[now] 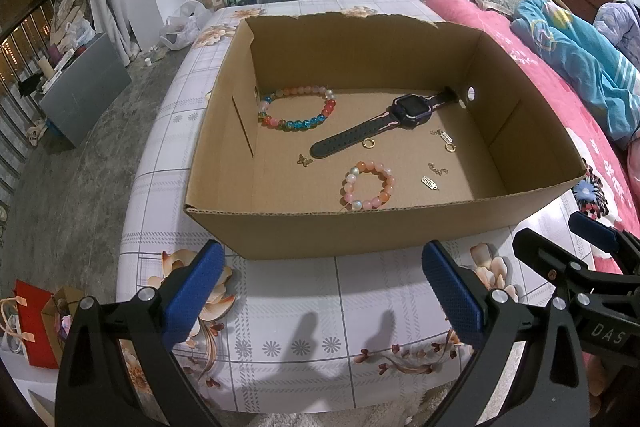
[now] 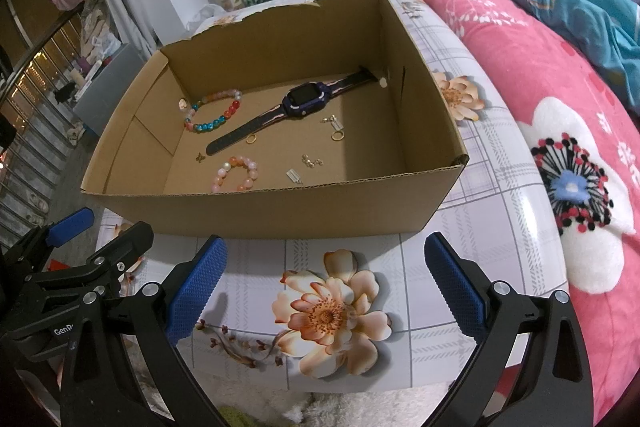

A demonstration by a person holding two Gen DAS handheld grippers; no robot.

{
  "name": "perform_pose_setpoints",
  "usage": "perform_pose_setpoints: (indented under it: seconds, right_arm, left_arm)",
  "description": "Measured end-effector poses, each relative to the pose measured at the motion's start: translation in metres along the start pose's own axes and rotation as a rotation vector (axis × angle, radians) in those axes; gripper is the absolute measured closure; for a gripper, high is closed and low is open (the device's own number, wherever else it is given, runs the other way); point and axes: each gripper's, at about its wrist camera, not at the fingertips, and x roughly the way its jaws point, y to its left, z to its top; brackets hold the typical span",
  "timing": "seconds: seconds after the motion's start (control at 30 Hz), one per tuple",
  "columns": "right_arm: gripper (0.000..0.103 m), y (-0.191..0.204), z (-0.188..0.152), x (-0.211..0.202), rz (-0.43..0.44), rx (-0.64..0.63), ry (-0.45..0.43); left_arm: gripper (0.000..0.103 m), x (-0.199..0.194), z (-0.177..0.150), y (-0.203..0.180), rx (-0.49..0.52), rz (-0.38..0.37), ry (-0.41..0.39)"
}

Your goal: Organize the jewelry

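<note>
We see a counter (image 1: 360, 291) under a floral cloth, with a bed (image 2: 520, 75) in a pink cover along its right side. On the counter sits an open cardboard box (image 1: 320, 231), and all the jewelry lies loose on its floor. Largest is a dark watch (image 1: 400, 111) laid slantwise across the middle. To its left is a multicoloured bead bracelet (image 1: 298, 109); nearer us, a smaller pink bead bracelet (image 1: 368, 187). Scattered around are gold rings (image 1: 369, 143), a butterfly charm (image 1: 304, 159) and small chain pieces (image 1: 437, 169).

Our left hand-held gripper (image 1: 320, 291) and right hand-held gripper (image 2: 324, 287) hover just short of the box, both with jaws wide apart and holding nothing. Everything being boxed, this fits gathering finished, or sorting yet to come. Any pickup would call for reaching over the near wall.
</note>
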Motion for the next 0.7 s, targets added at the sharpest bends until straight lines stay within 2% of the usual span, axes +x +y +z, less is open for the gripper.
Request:
perform_pose_setpoints:
  seconds: [0.7]
  right_arm:
    - [0.008,-0.0028,-0.0014,-0.0009,0.001,0.0,0.0]
  left_arm:
    - [0.006,0.0029,-0.0019,0.0005,0.0,-0.002,0.007]
